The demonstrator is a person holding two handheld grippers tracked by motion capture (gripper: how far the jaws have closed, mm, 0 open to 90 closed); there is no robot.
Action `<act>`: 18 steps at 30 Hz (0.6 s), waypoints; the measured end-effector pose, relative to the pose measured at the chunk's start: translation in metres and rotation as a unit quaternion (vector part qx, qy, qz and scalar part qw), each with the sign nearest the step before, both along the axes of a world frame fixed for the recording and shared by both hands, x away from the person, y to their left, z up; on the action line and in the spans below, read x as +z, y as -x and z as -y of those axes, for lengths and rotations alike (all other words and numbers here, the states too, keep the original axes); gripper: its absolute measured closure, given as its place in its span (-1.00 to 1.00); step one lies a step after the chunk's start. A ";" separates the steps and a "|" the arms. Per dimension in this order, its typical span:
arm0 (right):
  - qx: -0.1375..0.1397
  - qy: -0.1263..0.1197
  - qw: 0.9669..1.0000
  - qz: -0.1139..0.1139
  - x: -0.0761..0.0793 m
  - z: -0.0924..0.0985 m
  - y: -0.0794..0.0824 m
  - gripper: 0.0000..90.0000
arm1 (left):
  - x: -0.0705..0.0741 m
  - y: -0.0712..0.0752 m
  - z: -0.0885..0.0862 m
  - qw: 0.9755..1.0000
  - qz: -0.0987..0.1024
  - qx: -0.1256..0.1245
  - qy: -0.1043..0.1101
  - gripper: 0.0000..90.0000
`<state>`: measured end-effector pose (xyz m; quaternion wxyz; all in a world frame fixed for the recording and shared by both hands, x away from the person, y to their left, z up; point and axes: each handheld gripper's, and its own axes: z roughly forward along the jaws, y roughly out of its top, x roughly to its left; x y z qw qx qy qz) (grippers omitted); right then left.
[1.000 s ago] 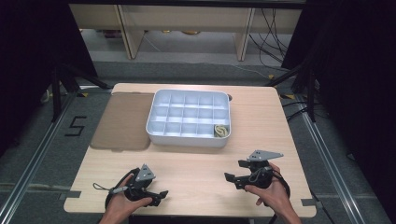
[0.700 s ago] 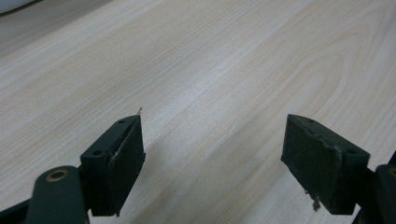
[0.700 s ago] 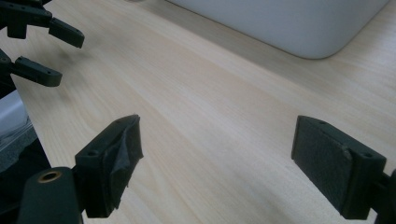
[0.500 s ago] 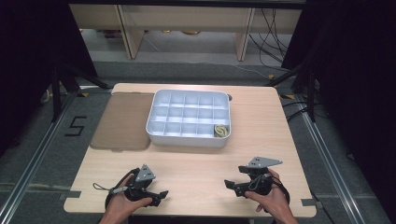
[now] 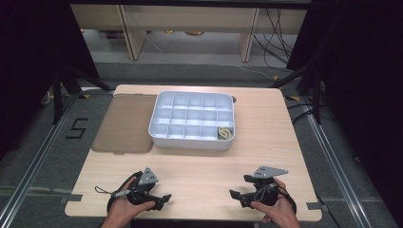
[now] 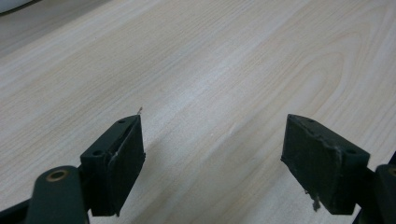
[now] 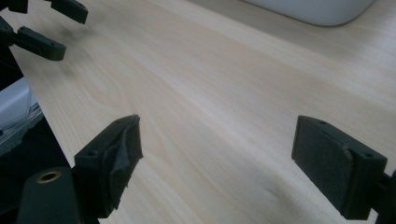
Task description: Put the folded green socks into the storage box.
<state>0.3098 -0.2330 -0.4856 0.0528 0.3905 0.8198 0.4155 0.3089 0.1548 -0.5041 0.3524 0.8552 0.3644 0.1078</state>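
Observation:
A white compartment tray (image 5: 190,143) stands at the middle of the wooden table (image 5: 199,166). A coiled yellowish piece (image 5: 224,133) lies in its near-right cell. My left gripper (image 5: 162,201) rests near the front-left edge, jaws pointing right and open. In the left gripper view the left gripper (image 6: 212,154) has bare wood between its jaws. My right gripper (image 5: 239,186) sits near the front-right edge, jaws pointing left and open. The right gripper view shows the right gripper (image 7: 215,158) over bare wood, with the left gripper (image 7: 42,28) far off and the tray (image 7: 317,11) at the top.
A flat brown lid or mat (image 5: 126,122) lies left of the tray and touches it. The table's front edge runs just behind both hands. A shelf unit and cables stand on the floor beyond the table.
My right gripper has moved a little toward the front edge and lower. The left gripper has stayed in place.

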 end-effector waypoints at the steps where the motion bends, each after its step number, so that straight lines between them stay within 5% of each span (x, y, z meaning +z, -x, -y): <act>1: -0.012 0.003 1.000 -0.009 0.000 -0.001 0.003 -0.63 | 0.001 0.000 0.000 1.000 0.004 -0.005 -0.002 -0.56; 3: 0.004 0.003 1.000 -0.004 -0.002 0.002 0.001 -0.63 | 0.001 0.000 0.000 1.000 0.003 -0.005 -0.001 -0.56; 18: -0.013 0.025 1.000 0.012 -0.008 0.005 0.014 -0.63 | 0.000 0.001 0.001 1.000 0.002 -0.009 -0.004 -0.56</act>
